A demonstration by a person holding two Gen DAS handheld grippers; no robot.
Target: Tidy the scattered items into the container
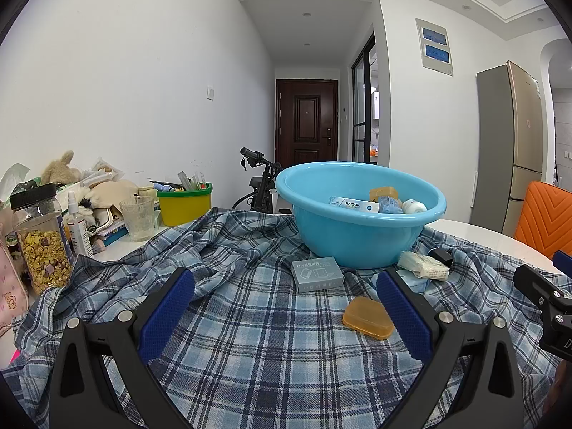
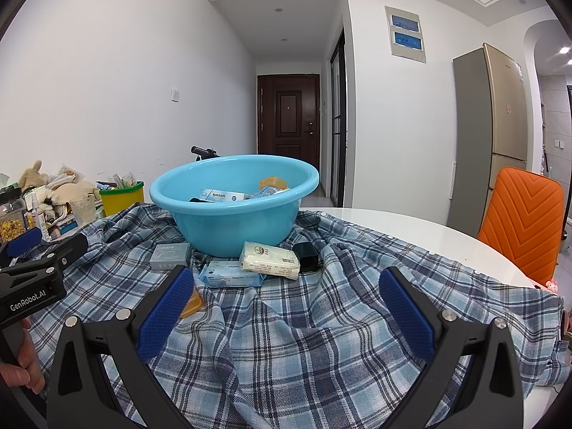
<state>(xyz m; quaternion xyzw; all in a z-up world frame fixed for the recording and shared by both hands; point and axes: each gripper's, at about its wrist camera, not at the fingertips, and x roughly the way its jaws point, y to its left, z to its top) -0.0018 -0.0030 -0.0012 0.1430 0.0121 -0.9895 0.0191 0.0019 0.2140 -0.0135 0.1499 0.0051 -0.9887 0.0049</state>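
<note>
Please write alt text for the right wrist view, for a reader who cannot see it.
The open right tool hovers over a plaid cloth, facing a blue basin that already holds some items. A tissue pack, wipes pack, grey box and black box lie before it.

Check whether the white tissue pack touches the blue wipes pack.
Touching: right wrist view shows the white tissue pack overlapping the blue wipes pack, resting on its edge.

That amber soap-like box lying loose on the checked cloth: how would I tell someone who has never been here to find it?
Start at the big blue basin standing on the plaid cloth. In front of it lies a grey carton, and nearer still sits the amber box, beside the left gripper. It is the only loose item that is translucent orange with rounded corners; its neighbours are pale packets and cartons.
</note>
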